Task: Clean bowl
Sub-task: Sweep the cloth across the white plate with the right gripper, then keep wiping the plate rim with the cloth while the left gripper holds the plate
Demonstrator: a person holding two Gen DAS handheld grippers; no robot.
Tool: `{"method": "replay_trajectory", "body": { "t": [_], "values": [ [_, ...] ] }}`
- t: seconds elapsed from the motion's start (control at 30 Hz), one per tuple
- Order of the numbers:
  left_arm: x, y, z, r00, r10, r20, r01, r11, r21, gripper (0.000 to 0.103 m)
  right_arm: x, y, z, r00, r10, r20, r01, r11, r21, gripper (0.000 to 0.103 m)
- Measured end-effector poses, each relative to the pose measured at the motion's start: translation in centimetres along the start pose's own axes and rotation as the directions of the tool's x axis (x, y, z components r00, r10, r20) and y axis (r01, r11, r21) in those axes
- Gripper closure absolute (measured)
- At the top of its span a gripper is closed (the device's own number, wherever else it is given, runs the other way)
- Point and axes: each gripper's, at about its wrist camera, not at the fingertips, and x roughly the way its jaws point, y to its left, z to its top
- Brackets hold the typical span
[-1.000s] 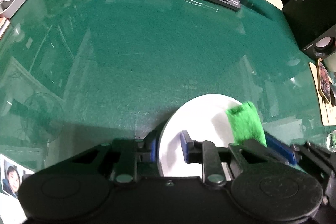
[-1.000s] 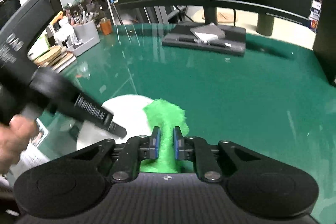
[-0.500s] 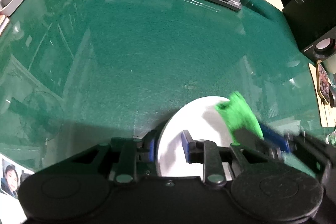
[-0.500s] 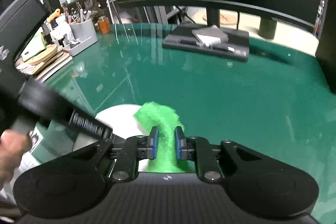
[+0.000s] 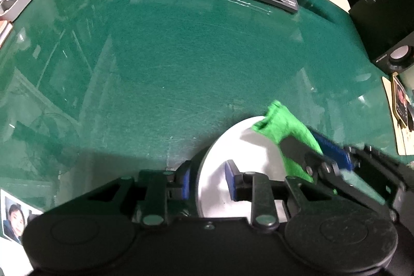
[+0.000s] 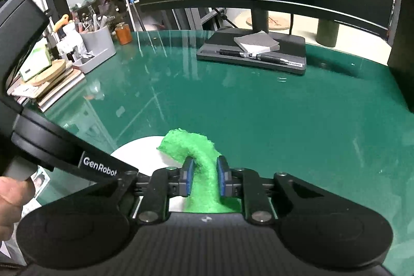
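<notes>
left tool (image 5: 207,180) clamped on white bowl (image 5: 240,146) rim, steadying it near tabletop (image 5: 181,56) front edge | right tool (image 6: 205,179) clamped on green cloth (image 6: 199,154), end draped inside to wipe

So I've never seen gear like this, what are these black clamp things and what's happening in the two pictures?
They are hand-held grippers, one in each of a person's hands, each with a camera looking along its fingers. From the left gripper you see its pads either side of the rim of a white bowl. From the right gripper you see it squeezing a green cloth whose end reaches over the bowl. All this is on a green glass-topped desk, with a monitor base and pen behind.
</notes>
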Motion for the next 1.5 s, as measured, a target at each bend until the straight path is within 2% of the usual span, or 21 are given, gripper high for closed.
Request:
{"method": "replay_trajectory", "body": {
  "t": [0.17, 0.27, 0.43, 0.53, 0.7, 0.87, 1.07, 1.2, 1.3, 1.33, 1.4, 1.5],
  "values": [
    [0.0, 0.0, -0.1, 1.000, -0.002, 0.004, 0.002, 1.000, 0.004, 0.074, -1.9, -0.1, -1.4, 0.999, 0.009, -0.042, -0.008, 1.000, 0.027, 0.087],
    [-0.1, 0.0, -0.2, 1.000, 0.000, 0.004, 0.000, 1.000, 0.006, 0.074, -2.7, -0.2, -1.9, 1.000, 0.012, -0.025, -0.010, 0.999, 0.048, 0.087],
    [-0.2, -0.3, -0.6, 1.000, 0.002, -0.015, -0.001, 1.000, 0.021, 0.074, 0.2, -0.7, -0.3, 1.000, 0.015, 0.003, -0.015, 0.999, 0.047, 0.087],
    [-0.3, -0.7, -1.0, 1.000, 0.016, -0.026, -0.015, 0.999, 0.043, 0.074, 1.3, -0.4, 0.7, 1.000, 0.018, 0.012, -0.018, 1.000, 0.007, 0.083],
    [-0.2, -0.8, 0.4, 0.997, 0.073, 0.002, -0.073, 0.996, 0.056, 0.075, 1.6, -0.4, 1.1, 0.999, 0.042, 0.003, -0.042, 0.999, -0.007, 0.086],
    [0.1, -0.6, 1.0, 0.998, 0.068, 0.004, -0.068, 0.997, 0.024, 0.078, 1.5, -0.6, 1.1, 0.999, 0.048, 0.008, -0.049, 0.999, 0.020, 0.086],
    [0.2, -0.6, 1.0, 0.998, 0.069, 0.007, -0.069, 0.998, 0.004, 0.079, 0.2, -0.9, 0.1, 0.999, 0.046, -0.022, -0.044, 0.996, 0.077, 0.084],
    [0.2, -0.1, 1.0, 0.999, 0.054, 0.001, -0.054, 0.998, -0.011, 0.077, -1.8, -0.5, -1.3, 0.997, 0.068, -0.044, -0.064, 0.994, 0.090, 0.078],
    [0.2, -0.2, 0.9, 0.998, 0.061, 0.004, -0.061, 0.998, -0.009, 0.075, -2.0, -0.5, -1.1, 0.998, 0.049, -0.034, -0.046, 0.996, 0.078, 0.072],
    [0.1, -0.1, 0.8, 0.998, 0.060, 0.004, -0.060, 0.998, -0.010, 0.075, -1.9, -0.7, -0.9, 0.999, 0.036, -0.025, -0.033, 0.996, 0.084, 0.073],
    [0.1, -0.1, 0.7, 0.998, 0.059, 0.005, -0.059, 0.998, -0.010, 0.075, -1.4, -1.1, -0.5, 0.999, 0.026, -0.019, -0.025, 0.995, 0.094, 0.083],
    [0.0, -0.2, 0.6, 0.998, 0.066, 0.009, -0.066, 0.998, -0.003, 0.075, -0.4, -1.1, 0.2, 1.000, 0.019, -0.007, -0.018, 0.997, 0.078, 0.084]
  ]
}}
